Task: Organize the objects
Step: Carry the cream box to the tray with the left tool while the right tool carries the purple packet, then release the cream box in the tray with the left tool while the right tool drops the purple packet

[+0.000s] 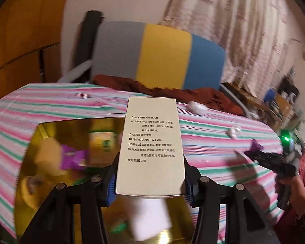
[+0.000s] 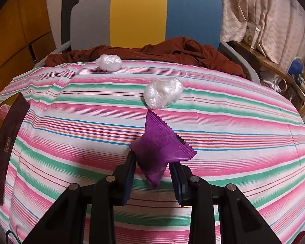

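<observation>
My left gripper is shut on a tall cream carton with black printed text and holds it over an open gold-lined box. A purple sachet and a white piece lie inside that box. My right gripper is shut on a purple foil sachet with zigzag edges, held above the striped cloth. The right gripper also shows in the left wrist view at the right. Two crumpled clear plastic balls lie on the cloth beyond the sachet.
A dark maroon box lid stands at the left edge. A rust-brown garment lies at the table's far edge before a grey, yellow and blue chair back. A cluttered shelf and curtains stand at the right.
</observation>
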